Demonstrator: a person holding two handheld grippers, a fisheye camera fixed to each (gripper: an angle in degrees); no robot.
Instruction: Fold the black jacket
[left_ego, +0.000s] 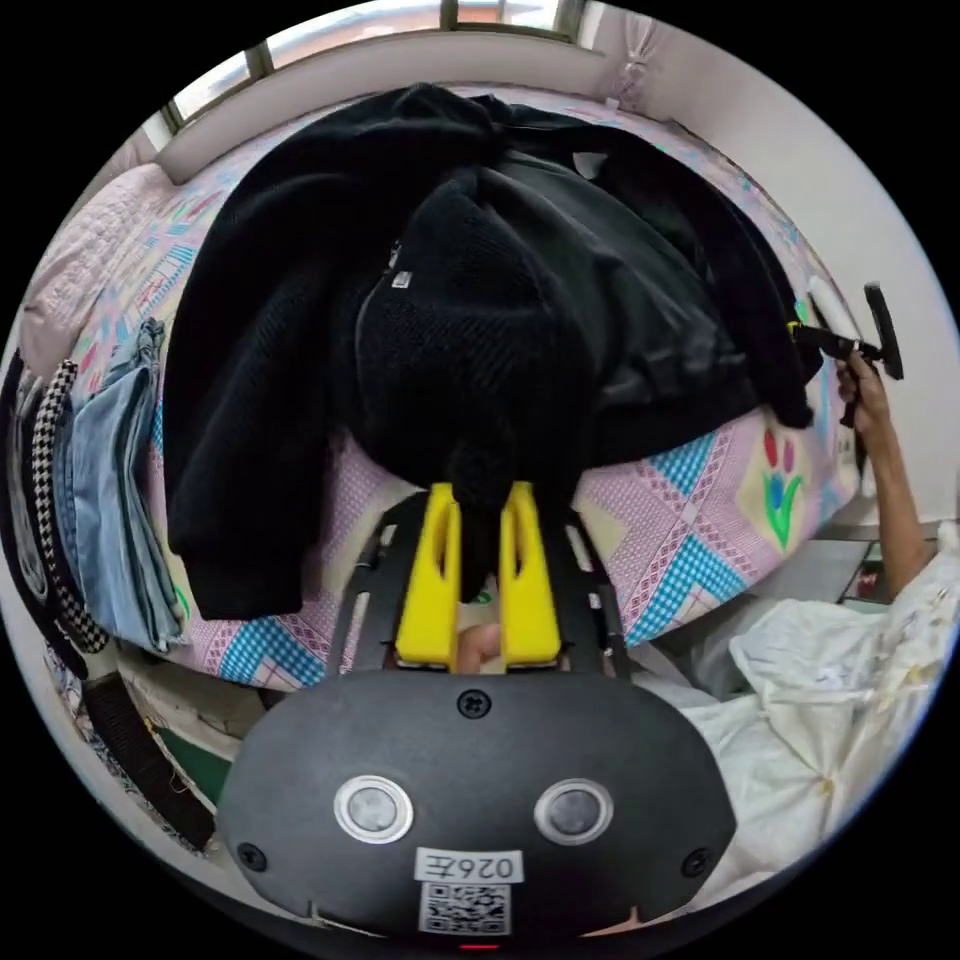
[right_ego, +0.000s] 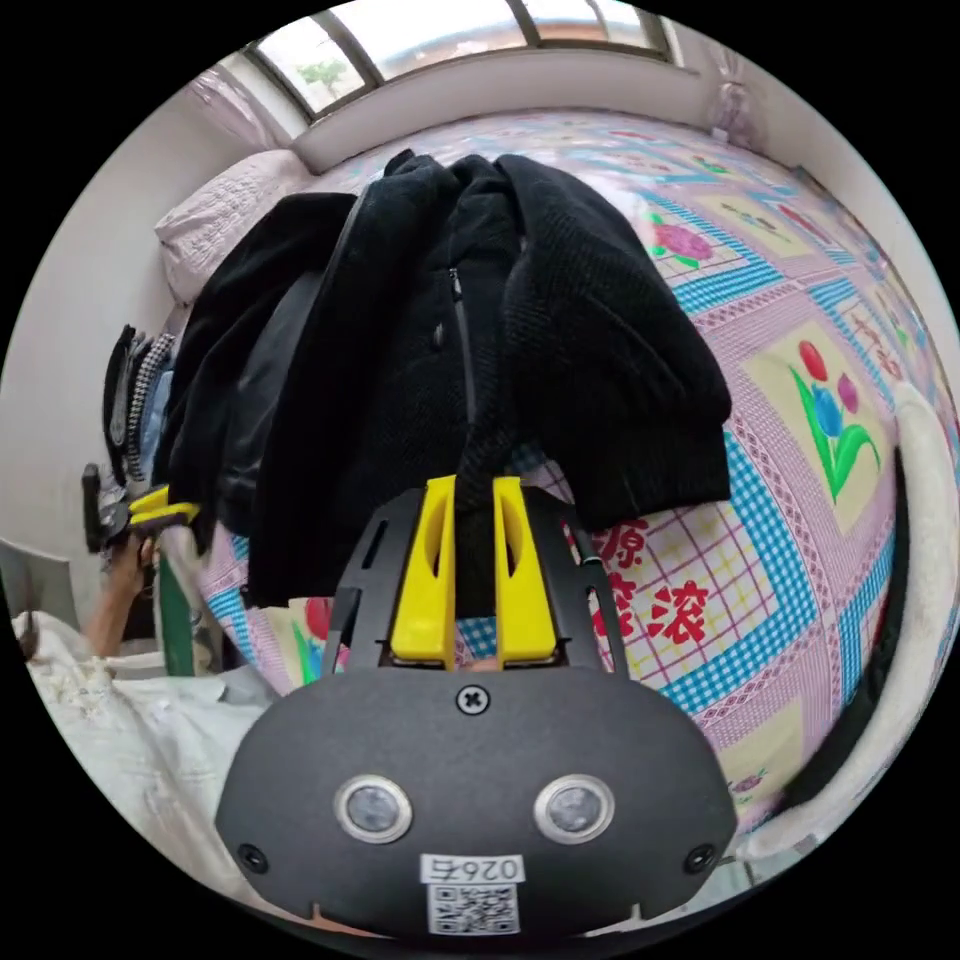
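The left gripper (left_ego: 478, 492) has its yellow jaws closed on a fold of the black jacket (left_ego: 450, 300), which lies heaped on the patchwork bedspread (left_ego: 700, 520). Folded jeans (left_ego: 110, 500) sit at the bed's edge, at the left of the left gripper view. The right gripper (right_ego: 472, 490) likewise pinches the jacket's hem between both jaws, a pillow (right_ego: 225, 225) beyond.

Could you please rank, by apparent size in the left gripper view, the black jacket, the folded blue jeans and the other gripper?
1. black jacket, by far the largest.
2. folded blue jeans.
3. other gripper, smallest, though it sits farther from the camera, so this is appearance only.
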